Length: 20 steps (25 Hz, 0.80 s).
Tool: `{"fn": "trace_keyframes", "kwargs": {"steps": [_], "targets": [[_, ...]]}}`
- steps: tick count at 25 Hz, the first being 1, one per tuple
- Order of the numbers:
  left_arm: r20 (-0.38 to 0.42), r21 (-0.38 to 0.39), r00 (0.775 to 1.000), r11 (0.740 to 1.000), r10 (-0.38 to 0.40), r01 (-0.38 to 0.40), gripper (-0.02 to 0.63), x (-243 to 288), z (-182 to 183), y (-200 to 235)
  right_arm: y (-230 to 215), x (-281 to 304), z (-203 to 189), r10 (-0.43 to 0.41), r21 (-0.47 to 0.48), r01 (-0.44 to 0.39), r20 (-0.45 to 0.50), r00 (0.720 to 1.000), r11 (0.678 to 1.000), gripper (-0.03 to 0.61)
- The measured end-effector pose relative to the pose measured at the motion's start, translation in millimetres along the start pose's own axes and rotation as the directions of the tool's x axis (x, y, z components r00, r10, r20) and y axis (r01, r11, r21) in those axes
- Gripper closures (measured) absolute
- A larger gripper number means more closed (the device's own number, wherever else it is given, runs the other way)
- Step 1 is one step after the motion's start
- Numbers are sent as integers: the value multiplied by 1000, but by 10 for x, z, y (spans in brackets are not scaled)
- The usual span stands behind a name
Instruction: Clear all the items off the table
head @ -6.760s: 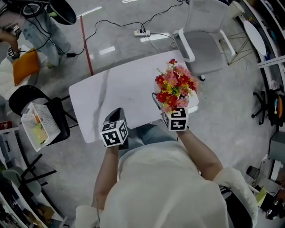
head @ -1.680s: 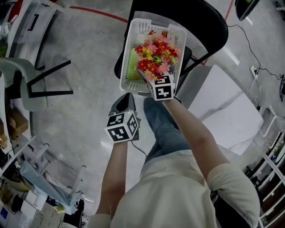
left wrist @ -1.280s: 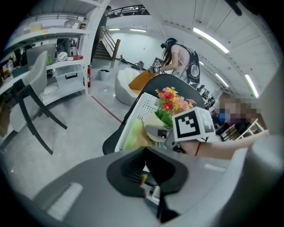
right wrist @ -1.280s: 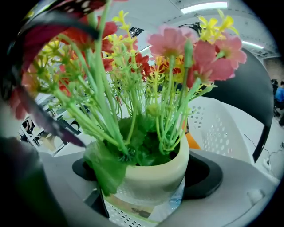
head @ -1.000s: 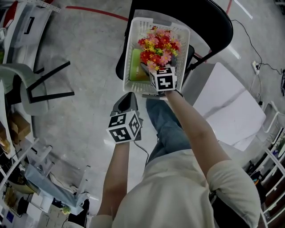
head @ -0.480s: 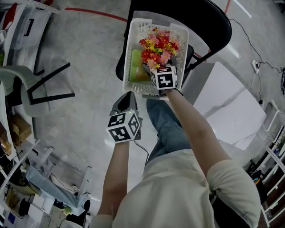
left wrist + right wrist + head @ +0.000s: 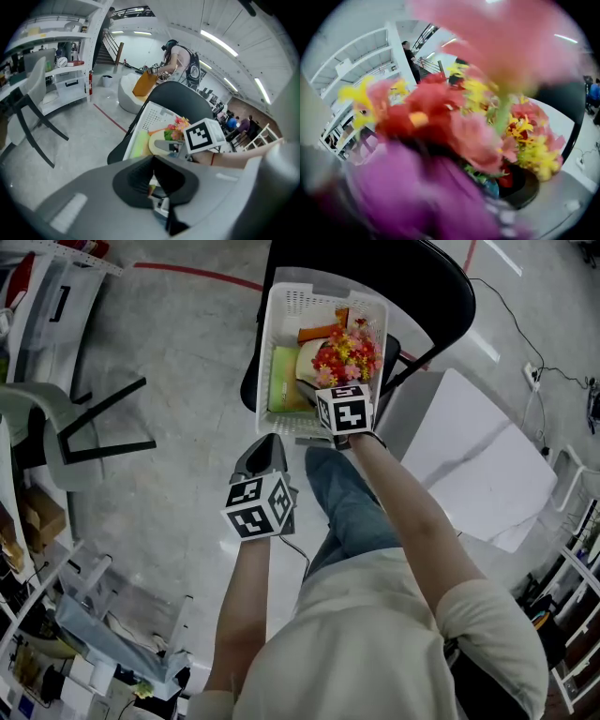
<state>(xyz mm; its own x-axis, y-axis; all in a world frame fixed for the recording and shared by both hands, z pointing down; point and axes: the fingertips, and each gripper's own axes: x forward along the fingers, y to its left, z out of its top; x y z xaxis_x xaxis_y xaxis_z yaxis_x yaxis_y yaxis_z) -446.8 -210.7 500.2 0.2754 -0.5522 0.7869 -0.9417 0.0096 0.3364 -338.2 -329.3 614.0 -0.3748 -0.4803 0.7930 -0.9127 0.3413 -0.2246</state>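
Head view: flowers (image 7: 347, 352) in the basket (image 7: 272, 343), just beyond your right gripper (image 7: 328, 385). Its own view's all blooms, fingers unreadable. Your left gripper (image 7: 270, 440) has its fingers pressed together, empty.

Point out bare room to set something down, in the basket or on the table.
The white marble-look tabletop is bare across all that shows. In the white plastic basket, only the far-left corner looks free, bordered by the orange item and green pack. Its right side is crowded by the red-and-yellow flower bunch and right gripper.
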Motion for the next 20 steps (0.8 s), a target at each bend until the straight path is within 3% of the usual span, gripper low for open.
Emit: {"fn": "trace_keyframes", "kwargs": {"steps": [6, 15, 20], "targets": [[28, 7, 1000, 1000, -1, 1, 606, -113, 117, 33, 111, -298, -99, 18, 100, -19, 9, 1000, 995, 28], [57, 24, 998, 1000, -10, 9, 604, -297, 171, 28, 40, -882, -203, -20, 116, 14, 46, 999, 993, 28], [63, 29, 998, 1000, -12, 11, 605, -389, 141, -9, -54, -1300, -133, -26, 125, 9, 137, 990, 992, 28]]}}
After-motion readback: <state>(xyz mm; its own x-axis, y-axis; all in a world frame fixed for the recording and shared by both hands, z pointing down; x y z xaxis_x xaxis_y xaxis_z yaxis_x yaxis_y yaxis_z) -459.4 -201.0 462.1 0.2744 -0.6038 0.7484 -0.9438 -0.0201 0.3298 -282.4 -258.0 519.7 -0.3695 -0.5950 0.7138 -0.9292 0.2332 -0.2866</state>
